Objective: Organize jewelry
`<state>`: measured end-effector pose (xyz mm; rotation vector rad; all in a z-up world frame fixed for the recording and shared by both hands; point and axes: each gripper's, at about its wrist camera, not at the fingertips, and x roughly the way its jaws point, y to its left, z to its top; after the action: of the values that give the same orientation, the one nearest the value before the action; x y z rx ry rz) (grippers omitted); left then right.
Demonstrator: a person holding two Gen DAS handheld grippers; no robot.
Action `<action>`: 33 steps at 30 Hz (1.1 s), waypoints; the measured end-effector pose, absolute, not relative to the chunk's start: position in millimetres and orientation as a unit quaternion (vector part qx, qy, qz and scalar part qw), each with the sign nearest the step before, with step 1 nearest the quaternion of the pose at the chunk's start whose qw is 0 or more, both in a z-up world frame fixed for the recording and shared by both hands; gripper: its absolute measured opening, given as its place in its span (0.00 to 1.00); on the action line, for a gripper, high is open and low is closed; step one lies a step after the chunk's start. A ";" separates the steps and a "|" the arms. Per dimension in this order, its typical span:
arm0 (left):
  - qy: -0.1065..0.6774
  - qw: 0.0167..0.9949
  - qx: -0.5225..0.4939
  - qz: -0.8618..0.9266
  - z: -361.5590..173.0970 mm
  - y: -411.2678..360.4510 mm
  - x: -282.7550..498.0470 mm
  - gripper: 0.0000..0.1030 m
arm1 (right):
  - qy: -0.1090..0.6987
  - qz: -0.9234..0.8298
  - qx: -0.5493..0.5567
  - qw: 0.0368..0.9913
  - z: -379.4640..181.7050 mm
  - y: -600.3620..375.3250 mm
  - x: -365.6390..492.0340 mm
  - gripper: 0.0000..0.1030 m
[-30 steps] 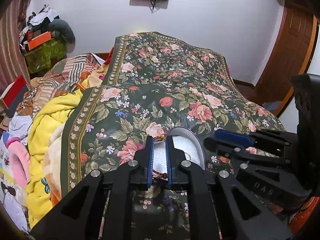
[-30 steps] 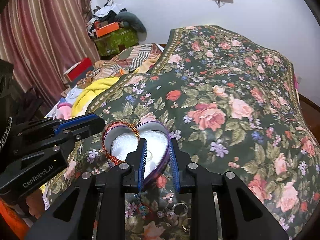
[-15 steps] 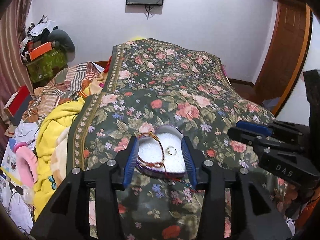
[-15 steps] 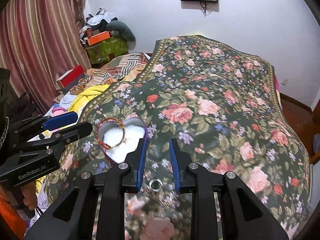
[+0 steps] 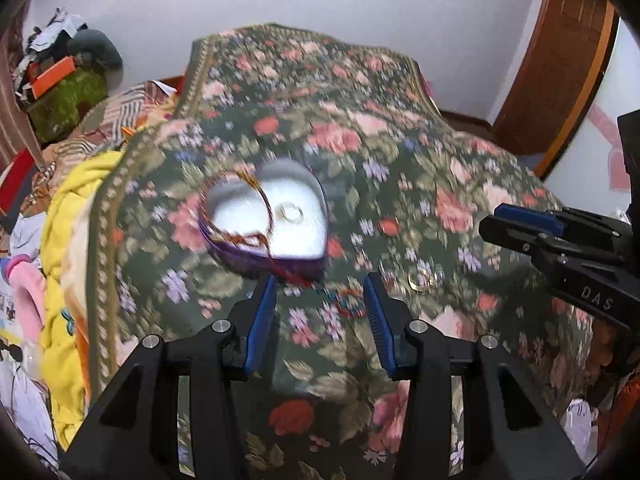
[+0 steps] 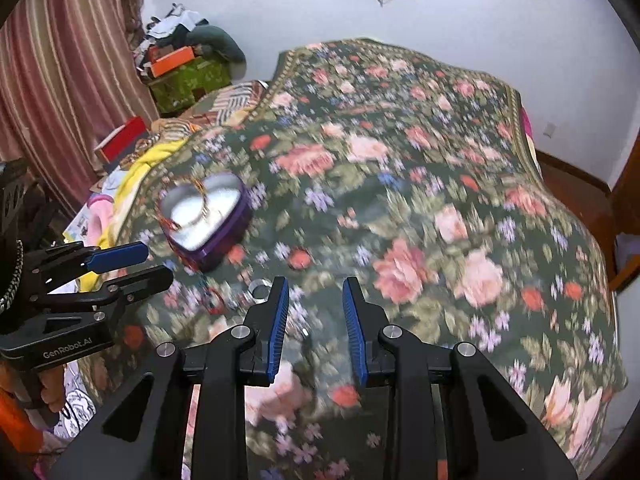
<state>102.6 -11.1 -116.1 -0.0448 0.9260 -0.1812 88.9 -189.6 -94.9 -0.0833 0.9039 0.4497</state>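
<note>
A purple heart-shaped box (image 5: pixel 276 220) sits open on the floral bedspread (image 5: pixel 400 168). Inside it lie a gold ring (image 5: pixel 291 213) and a thin bracelet (image 5: pixel 256 208) that drapes over the rim, its red thread trailing out toward the near side. More pieces are loose on the cloth just in front of the box: a beaded bracelet (image 5: pixel 352 304) and a small cluster of rings (image 5: pixel 422 278), though blur makes it hard to count them.

The left tool (image 5: pixel 320 312) hovers above the bed with its blue pads well apart and nothing between them. The right tool (image 6: pixel 314 314) is also parted and empty, off to the side of the box.

The main risks come from the soft bed. Pressing down for a ring could dent the cloth and let the ring slide or sink into a fold, lost against the busy pattern. A careless pass near the box could snag the trailing thread and drag the bracelet out, or tip the light box over.
</note>
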 end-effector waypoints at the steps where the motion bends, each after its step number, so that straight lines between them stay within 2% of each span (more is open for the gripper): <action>1: 0.449 0.889 -0.019 -0.089 -119.5 -13.5 101.8 0.43 | 0.439 0.213 -0.039 0.872 -98.4 -191.6 88.0 0.24; 12: 0.486 0.867 -0.021 -0.110 -151.3 -29.3 103.3 0.43 | 0.478 0.228 -0.050 0.847 -126.6 -187.7 79.1 0.24; 29: 0.475 0.868 -0.038 -0.138 -162.3 -36.5 114.7 0.43 | 0.500 0.226 -0.060 0.834 -147.9 -180.7 92.7 0.24; 33: 0.472 0.871 -0.033 -0.132 -163.1 -36.3 113.7 0.34 | 0.495 0.226 -0.062 0.837 -148.3 -179.4 93.5 0.24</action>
<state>113.7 -36.3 -163.1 -0.0684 0.9857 -0.2752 93.5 -179.4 -148.3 -0.1313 1.0477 0.4777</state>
